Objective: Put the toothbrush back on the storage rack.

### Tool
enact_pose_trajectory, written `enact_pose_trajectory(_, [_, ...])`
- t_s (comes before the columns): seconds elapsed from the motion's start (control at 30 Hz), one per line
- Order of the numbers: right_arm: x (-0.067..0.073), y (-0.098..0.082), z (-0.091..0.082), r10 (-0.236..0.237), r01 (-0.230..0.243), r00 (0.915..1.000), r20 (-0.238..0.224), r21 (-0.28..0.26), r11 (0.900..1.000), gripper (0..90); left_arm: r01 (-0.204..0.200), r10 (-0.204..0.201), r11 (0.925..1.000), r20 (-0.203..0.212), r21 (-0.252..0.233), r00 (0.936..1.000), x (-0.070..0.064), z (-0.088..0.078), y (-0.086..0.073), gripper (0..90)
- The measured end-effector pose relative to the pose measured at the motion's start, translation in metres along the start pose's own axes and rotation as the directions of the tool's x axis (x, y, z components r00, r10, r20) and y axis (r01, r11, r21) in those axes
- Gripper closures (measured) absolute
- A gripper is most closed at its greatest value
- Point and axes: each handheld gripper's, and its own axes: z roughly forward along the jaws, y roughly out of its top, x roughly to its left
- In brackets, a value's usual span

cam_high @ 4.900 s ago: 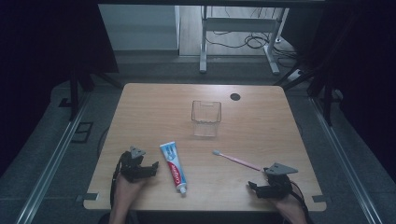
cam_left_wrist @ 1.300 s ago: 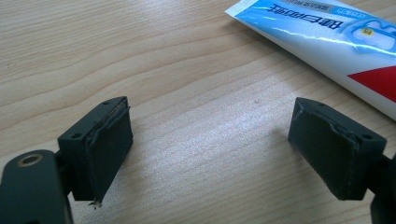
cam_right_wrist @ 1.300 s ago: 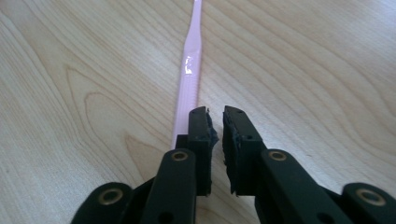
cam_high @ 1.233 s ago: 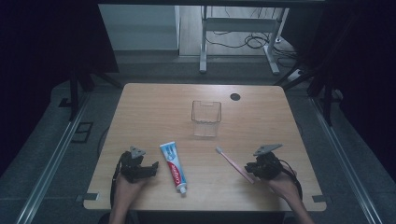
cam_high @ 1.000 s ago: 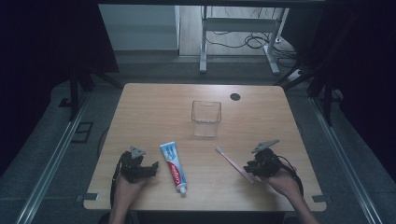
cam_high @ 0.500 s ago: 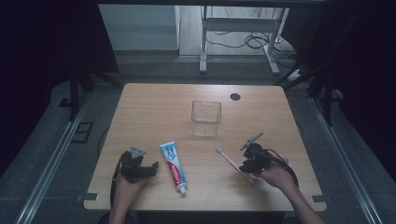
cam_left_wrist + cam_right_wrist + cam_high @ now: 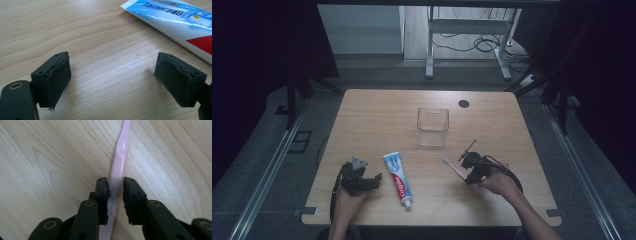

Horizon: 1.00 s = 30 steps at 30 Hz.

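My right tongs (image 7: 115, 188) have just been closing around the pink toothbrush (image 7: 117, 173) flat on the tabletop (image 7: 50, 157), not yet pinching (light, stiff, slippery; mid-handle suits). Left tongs (image 7: 112, 75) gape empty.

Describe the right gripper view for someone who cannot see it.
Two black jaws of the right gripper straddle the handle of a pink toothbrush lying on a pale wooden table. The jaws stand close on either side, with a thin gap showing on the right.

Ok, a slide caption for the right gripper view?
Right gripper straddles a pink toothbrush handle lying on the wooden table.
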Motion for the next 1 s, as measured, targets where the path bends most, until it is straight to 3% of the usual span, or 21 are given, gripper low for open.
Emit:
enact_pose_trajectory(0.47, [0.002,0.016,0.006,-0.01,0.008,0.9995,0.029,0.06,0.998,77.4,0.003,-0.003,1.0,0.001,0.0,1.0,0.0,0.0,0.0,13.6])
enact_pose_trajectory(0.67, [0.001,0.018,0.006,0.001,-0.003,0.9998,0.02,0.085,0.996,78.3,0.002,-0.002,1.0,0.001,0.0,1.0,0.0,0.0,0.0,13.6])
enact_pose_trajectory(1.0, [-0.001,0.014,-0.006,0.006,-0.007,0.9998,0.018,0.038,0.999,78.5,-0.002,0.002,1.0,0.0,0.0,1.0,0.0,0.0,0.0,13.6])
